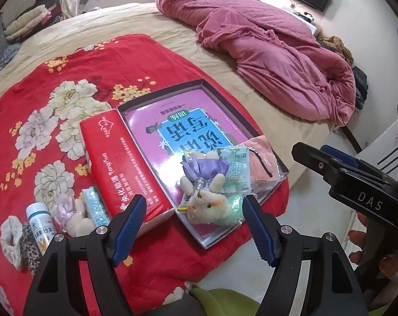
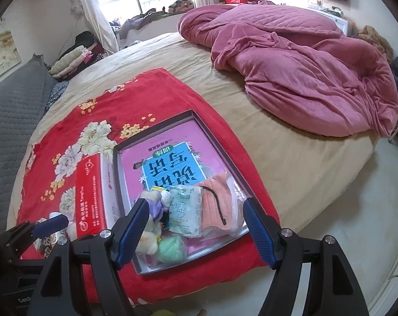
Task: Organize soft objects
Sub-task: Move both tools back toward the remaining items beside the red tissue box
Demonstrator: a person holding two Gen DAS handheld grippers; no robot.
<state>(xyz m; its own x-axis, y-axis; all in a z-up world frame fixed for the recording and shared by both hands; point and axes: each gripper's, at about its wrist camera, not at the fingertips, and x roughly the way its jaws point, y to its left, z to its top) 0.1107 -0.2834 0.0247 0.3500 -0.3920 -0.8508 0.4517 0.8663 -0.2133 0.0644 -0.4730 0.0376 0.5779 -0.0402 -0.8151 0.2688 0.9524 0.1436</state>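
Observation:
A shallow grey box (image 1: 162,89) with a pink and blue printed bottom lies on the red floral blanket. At its near end are a plush toy in a purple dress (image 1: 204,171), a cream and green plush (image 1: 212,208), a green tissue packet (image 1: 235,168) and a bagged pink mask (image 1: 262,163). My left gripper (image 1: 195,226) hangs open above them, holding nothing. My right gripper (image 2: 195,231) is also open and empty, over the tissue packet (image 2: 183,210) and mask (image 2: 217,200). It shows in the left wrist view as the right gripper (image 1: 312,150) beside the box.
Left of the box lie a red tissue pack (image 1: 119,163), a white bottle (image 1: 39,218), a small pale plush (image 1: 72,216), a teal packet (image 1: 94,205) and two scrunchies (image 1: 22,245). A crumpled pink quilt (image 2: 304,73) covers the far bed. The bed edge and pale floor (image 2: 343,223) are at right.

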